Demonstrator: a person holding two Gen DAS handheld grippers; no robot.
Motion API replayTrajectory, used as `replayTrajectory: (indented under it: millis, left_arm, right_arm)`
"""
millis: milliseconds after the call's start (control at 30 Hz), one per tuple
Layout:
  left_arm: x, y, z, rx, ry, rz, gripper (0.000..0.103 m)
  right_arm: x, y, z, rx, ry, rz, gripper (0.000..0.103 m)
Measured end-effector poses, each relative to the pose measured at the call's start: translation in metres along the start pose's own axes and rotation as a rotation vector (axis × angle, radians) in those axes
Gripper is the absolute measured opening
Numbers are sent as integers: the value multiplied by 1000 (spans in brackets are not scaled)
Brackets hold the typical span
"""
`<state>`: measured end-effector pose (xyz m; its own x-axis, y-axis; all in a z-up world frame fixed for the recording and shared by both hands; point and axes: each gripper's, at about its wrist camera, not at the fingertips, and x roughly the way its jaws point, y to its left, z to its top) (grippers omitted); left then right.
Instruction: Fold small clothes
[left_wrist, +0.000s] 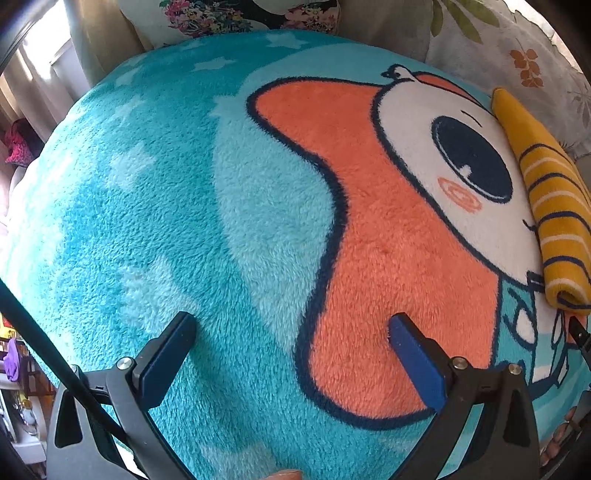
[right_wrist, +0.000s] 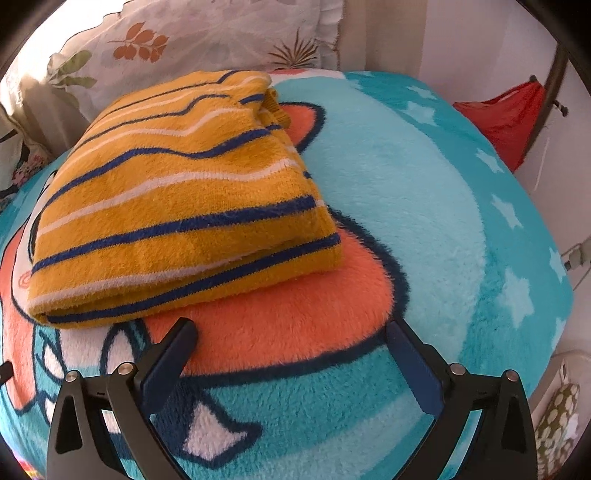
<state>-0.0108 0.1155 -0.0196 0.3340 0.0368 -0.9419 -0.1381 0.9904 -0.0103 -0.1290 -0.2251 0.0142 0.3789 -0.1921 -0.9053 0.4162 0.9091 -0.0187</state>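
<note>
Over the turquoise cartoon blanket (left_wrist: 155, 229) the left gripper (left_wrist: 291, 328) hangs with its jaws spread wide and nothing between them. To its right lies the folded yellow striped garment (right_wrist: 177, 206), resting on the blanket's orange patch, with a leaf-print pillow (right_wrist: 207, 33) just beyond it. The right gripper (right_wrist: 291, 336) is nearer than the garment, jaws spread and seemingly clear of the cloth. At far right hangs something red (right_wrist: 509, 122), perhaps a bag.

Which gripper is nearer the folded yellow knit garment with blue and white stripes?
Right. The right gripper hovers open just in front of the folded yellow striped garment, not touching it. The left gripper is open over bare fleece blanket; the garment lies off toward its right edge.
</note>
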Motion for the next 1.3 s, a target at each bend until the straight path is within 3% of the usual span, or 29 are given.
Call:
replayTrajectory:
  millis: [400,633,900,1300]
  left_arm:
    - [-2,-2,-8,22,-5,-8,103]
    - [-3,-4,-8,28,-6,-11,103]
    - [-4,0,-12,37,-24,-19,103]
    - [-9,-3,-22,53,-73,-14,103]
  right_arm:
    - [-7,5,-13,39,-62,-39,103]
    - [-5,3,-7,49,-7,-23,103]
    - [-4,2,-7,57,-18,-21,103]
    - [1,1,6,18,85,-6,103]
